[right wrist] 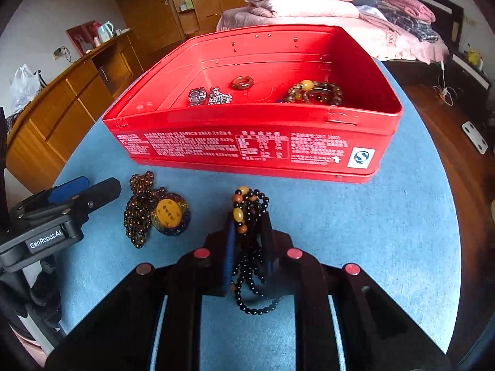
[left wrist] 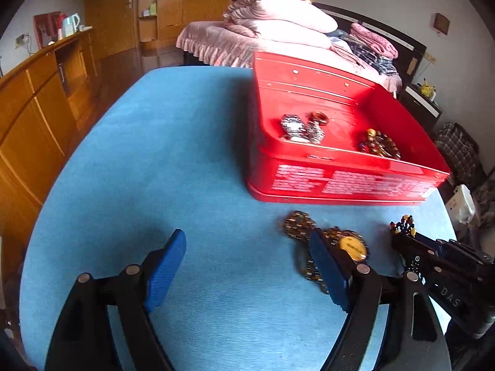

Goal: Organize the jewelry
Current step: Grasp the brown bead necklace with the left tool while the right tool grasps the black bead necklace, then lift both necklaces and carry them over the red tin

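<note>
Bedroom setting, left wrist view first: blue cloth-covered table point(left wrist: 154, 160), wooden cabinets along the left wall, a bed with stacked pink bedding behind. Red tin box point(left wrist: 346, 182) sits toward the far right of the table, lid off, already holding a silver watch-like piece point(left wrist: 292, 123), a reddish ring point(left wrist: 320, 117) and a beaded bracelet pile point(left wrist: 379, 143). Left gripper point(left wrist: 247, 266) hangs spread wide over the cloth, nothing between its fingers. Its right finger partly covers the brown bead necklace with yellow pendant point(left wrist: 352, 247), which lies on the cloth in front of the box. Risk: that finger could snag or drag the loose strand if the hand shifts.

Right wrist view: same blue table point(right wrist: 386, 232), wood floor at right, cabinets and a kettle at back left. Right gripper point(right wrist: 249, 241) is clamped on the black bead necklace point(right wrist: 252, 216), amber beads up top, loops dangling below the pads. Grip looks like it catches only part of the bunch, so strands may slip out or a hanging loop may catch the box's near wall on the way over. The box stands just beyond, brown necklace to the left, left gripper at far left.
</note>
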`<state>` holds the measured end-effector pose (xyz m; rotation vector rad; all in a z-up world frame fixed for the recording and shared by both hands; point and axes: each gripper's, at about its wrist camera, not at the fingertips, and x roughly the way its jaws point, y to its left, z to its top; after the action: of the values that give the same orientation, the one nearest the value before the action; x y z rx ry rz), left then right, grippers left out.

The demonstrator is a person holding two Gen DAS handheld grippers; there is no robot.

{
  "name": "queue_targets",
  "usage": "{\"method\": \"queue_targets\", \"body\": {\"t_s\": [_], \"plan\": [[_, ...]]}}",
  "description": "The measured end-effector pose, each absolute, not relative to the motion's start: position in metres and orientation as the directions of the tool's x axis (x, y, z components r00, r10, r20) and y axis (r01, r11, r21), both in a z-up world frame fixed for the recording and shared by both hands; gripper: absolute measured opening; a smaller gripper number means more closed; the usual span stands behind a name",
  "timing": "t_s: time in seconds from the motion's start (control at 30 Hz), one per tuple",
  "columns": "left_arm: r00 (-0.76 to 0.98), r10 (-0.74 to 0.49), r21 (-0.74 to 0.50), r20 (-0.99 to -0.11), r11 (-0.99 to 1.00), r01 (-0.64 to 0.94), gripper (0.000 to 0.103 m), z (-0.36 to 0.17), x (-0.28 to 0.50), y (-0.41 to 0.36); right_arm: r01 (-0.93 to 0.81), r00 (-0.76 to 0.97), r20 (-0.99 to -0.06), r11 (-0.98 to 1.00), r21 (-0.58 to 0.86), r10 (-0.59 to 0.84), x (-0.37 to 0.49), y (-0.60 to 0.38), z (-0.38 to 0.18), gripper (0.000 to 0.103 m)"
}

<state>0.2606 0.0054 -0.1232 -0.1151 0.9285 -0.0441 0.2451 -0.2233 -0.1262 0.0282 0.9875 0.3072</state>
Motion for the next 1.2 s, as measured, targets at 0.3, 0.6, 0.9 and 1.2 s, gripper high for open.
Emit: {"method": "queue_targets", "body": {"t_s": [0.3, 0.6, 0.9, 1.2], "plan": [[0.553, -0.139, -0.126, -0.821, 0.99, 0.062, 0.08, -0.129, 0.263, -0.028, -0.233, 0.517, -0.808, 0.954, 0.187, 0.284, 0.24, -0.233, -0.128, 0.014], [0.523, -0.225, -0.184, -0.822, 0.974, 0.13, 0.028, -0.133, 0.258, -0.033, -0.227, 0.516, -0.801, 0.95, 0.216, 0.305, 0.242, -0.241, -0.129, 0.015], [0.503, -0.258, -0.199, -0.825, 0.965, 0.169, 0.028, -0.133, 0.262, -0.038, -0.223, 0.518, -0.802, 0.952, 0.209, 0.298, 0.242, -0.238, -0.129, 0.015], [0.537, -0.238, -0.184, -0.81, 0.971, 0.153, 0.019, -0.134, 0.266, -0.042, -0.221, 0.525, -0.799, 0.953, 0.205, 0.294, 0.241, -0.235, -0.131, 0.015]]}}
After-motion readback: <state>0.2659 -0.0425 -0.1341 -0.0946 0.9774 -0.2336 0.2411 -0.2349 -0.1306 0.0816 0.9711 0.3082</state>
